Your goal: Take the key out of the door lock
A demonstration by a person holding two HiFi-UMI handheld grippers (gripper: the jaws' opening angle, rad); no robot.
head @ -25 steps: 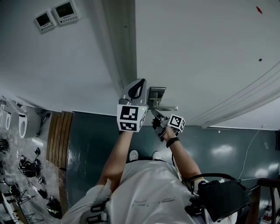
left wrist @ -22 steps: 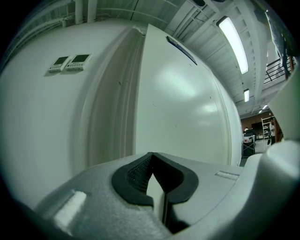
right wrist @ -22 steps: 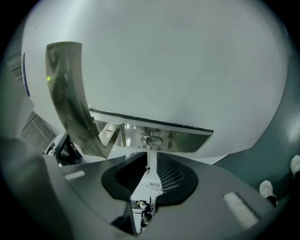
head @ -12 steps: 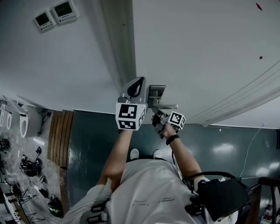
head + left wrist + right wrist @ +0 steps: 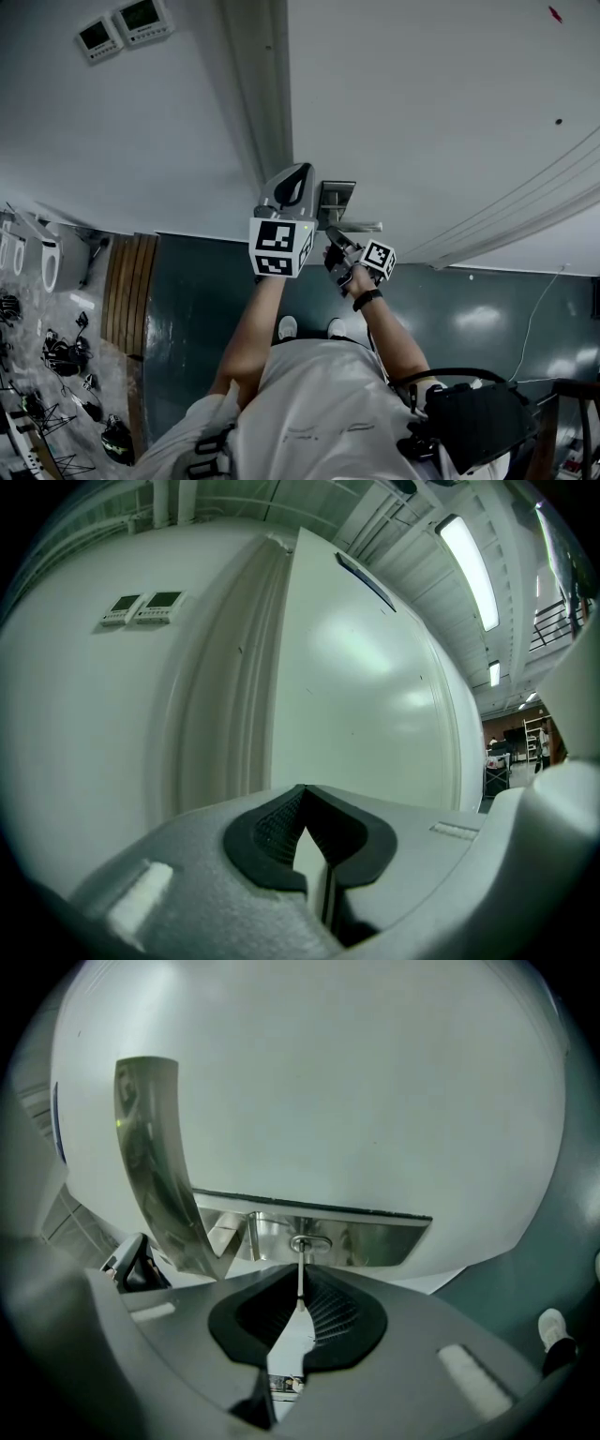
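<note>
- Right gripper view: the key (image 5: 300, 1277) sticks out of the lock (image 5: 309, 1242) in the shiny plate (image 5: 384, 1241), near the foot of the door handle (image 5: 150, 1166).
- The right gripper (image 5: 298, 1305) has its jaws squeezed on the key's outer end.
- Left gripper view: the left gripper (image 5: 307, 841) has its jaws together with nothing in them. It points at the white door (image 5: 356, 686).
- Done, it seems: getting hold of the key.
- Left to do: the key is not out yet. It likely has to be pulled straight back, maybe after a small turn.
</note>
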